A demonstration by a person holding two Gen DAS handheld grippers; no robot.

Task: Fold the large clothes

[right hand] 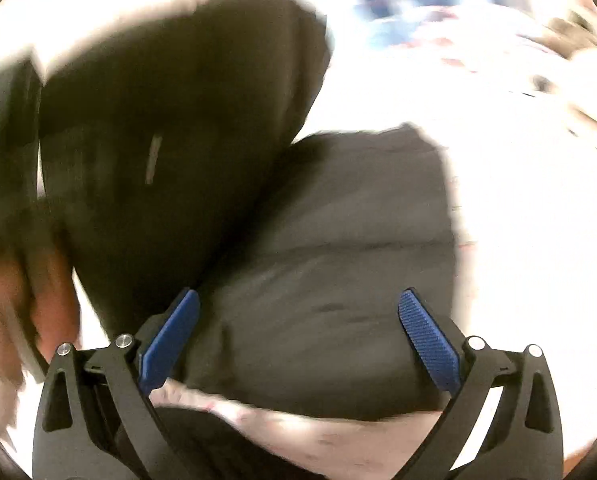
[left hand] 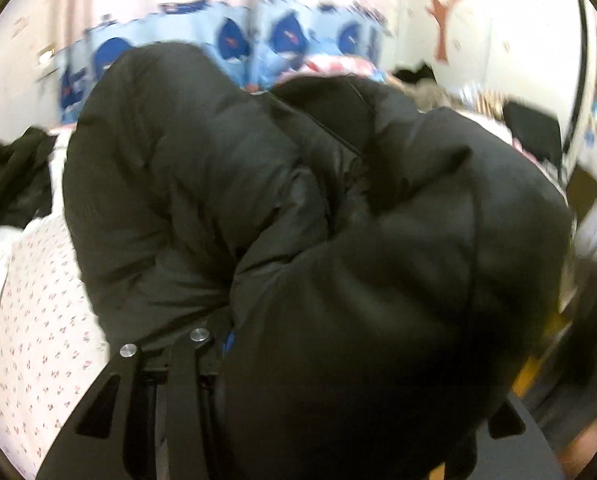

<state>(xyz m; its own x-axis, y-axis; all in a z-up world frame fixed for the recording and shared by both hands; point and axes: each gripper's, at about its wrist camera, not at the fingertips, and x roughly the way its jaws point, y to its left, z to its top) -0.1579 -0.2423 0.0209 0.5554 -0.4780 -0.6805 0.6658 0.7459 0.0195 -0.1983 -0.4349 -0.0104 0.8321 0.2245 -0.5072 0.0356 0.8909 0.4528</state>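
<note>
Black puffer jacket blocks the view; floral sheet beside it.

Floral-print sheet lower left; blue patterned curtain behind; brown tree decal on wall.

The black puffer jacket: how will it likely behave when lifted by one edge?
The black puffer jacket probably flops and drapes: it bulges over the left gripper. Its puffy quilting suggests light but springy bulk. Its smooth shell may slip.

A floral-print bedsheet lies before blue-patterned curtains and a white wall.
</note>
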